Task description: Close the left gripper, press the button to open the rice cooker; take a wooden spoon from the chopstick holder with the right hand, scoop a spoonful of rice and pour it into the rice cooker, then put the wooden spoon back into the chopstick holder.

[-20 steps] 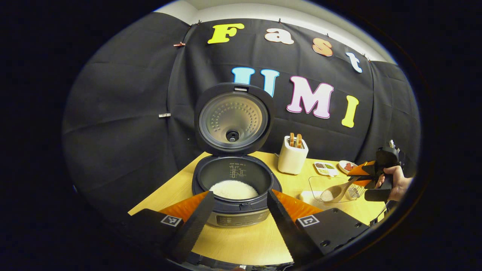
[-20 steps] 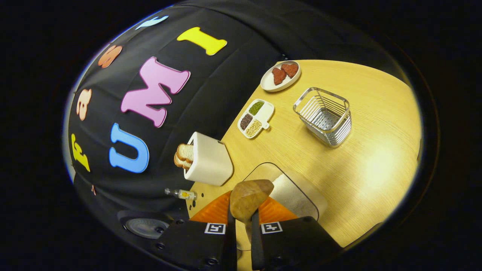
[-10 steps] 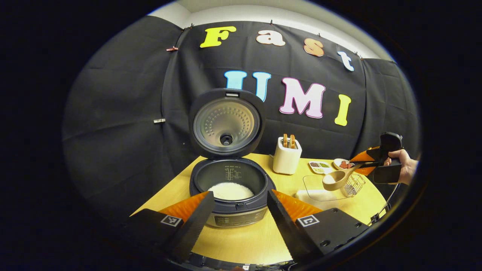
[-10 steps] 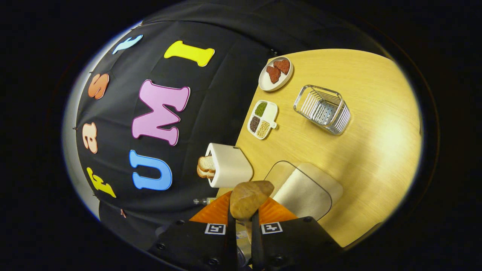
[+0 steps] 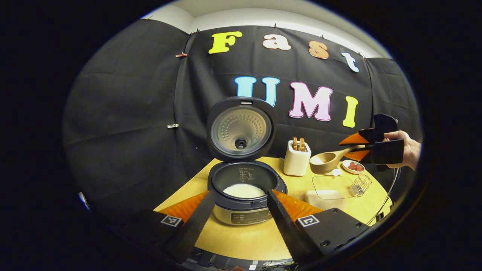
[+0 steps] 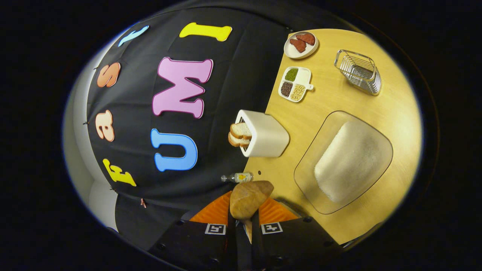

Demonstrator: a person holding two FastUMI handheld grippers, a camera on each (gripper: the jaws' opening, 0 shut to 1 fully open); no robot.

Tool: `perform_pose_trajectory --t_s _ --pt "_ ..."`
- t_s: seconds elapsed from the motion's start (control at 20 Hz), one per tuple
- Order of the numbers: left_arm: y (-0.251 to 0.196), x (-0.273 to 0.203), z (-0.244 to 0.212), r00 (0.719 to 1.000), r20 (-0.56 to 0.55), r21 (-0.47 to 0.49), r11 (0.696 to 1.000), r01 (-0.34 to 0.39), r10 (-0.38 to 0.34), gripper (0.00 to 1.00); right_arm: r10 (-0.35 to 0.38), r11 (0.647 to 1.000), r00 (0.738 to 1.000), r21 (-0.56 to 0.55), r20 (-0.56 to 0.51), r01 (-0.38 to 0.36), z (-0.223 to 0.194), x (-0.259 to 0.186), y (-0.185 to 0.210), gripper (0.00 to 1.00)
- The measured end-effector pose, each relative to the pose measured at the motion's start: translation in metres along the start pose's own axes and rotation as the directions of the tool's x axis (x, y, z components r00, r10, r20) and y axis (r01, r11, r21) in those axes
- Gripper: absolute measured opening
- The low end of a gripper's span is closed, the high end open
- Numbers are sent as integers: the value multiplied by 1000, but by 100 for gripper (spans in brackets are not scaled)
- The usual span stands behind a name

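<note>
We note right tool point(image 5: 356, 147) raised since last second, clamped on wooden spoon point(image 5: 325, 161), loaded bowl at frame right, above rice tray point(image 5: 331, 187). Left tool point(image 5: 239, 210) wide. Rice cooker point(image 5: 246, 188) open, frame centre; pour next.

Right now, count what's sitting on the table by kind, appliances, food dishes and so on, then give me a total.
Appliances: 2, rice cooker and toaster
Food dishes: 3, plate, divided dish, rice tray
Wire holders: 1, chopstick holder
Bottles: 1, small bottle
Total: 7
</note>
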State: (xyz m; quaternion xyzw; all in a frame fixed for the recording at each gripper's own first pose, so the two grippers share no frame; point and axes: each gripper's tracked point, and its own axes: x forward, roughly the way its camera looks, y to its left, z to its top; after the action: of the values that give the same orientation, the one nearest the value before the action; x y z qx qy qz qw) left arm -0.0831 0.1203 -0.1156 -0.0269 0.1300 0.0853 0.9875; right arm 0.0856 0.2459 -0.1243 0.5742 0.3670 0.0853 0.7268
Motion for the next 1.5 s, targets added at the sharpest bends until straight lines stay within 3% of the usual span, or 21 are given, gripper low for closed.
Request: perform_pose_trajectory --t_s 0.4,0.6,0.65,0.8,0.9,1.1,1.3,1.5 --pt "28 -8 -4 997 -6 -57 996 -72 72 96 26 995 994 -88 -111 -36 -78 43 37 19" --pt "46 -9 -8 994 -18 -75 991 -110 109 96 31 964 991 -256 -131 -64 -111 61 49 19" --pt "50 -8 -10 993 -20 -78 990 -120 118 96 29 943 992 -327 -123 -68 -115 66 51 19" --pt "62 -8 -13 989 -25 -66 987 -147 146 95 37 819 993 -565 -114 -95 -132 77 52 19" --pt "67 -7 -13 988 -30 -82 985 -152 150 95 59 751 990 -647 -129 -129 -150 82 52 19" --pt "81 -8 -15 984 -38 -100 979 -177 174 95 70 666 980 -723 -186 -185 -185 90 57 19" --pt "85 -9 -18 982 -44 -105 976 -189 185 96 78 522 972 -822 -221 -229 -210 94 56 19" --pt "87 -10 -22 980 -52 -115 974 -196 191 96 77 412 962 -871 -260 -268 -231 91 56 19"
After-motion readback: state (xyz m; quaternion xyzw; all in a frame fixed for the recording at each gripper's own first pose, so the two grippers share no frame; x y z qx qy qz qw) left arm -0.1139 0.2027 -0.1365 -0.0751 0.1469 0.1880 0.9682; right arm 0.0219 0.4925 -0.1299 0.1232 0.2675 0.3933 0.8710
